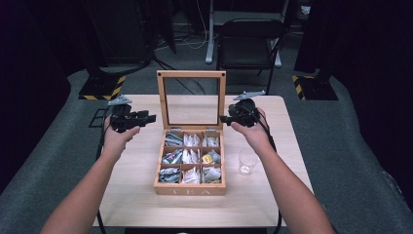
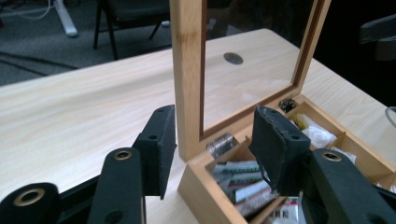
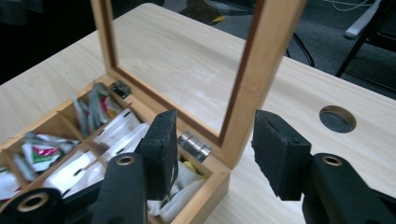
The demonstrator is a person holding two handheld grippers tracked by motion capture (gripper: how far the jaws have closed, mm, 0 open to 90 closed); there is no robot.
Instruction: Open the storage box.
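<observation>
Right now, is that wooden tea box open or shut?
Open: the tea box has its glass lid standing upright on its hinges, tea bags exposed.

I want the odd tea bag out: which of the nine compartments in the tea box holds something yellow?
The right compartment of the middle row of the tea box: a yellow packet shows there, while the others hold white, grey or green-marked packets.
</observation>
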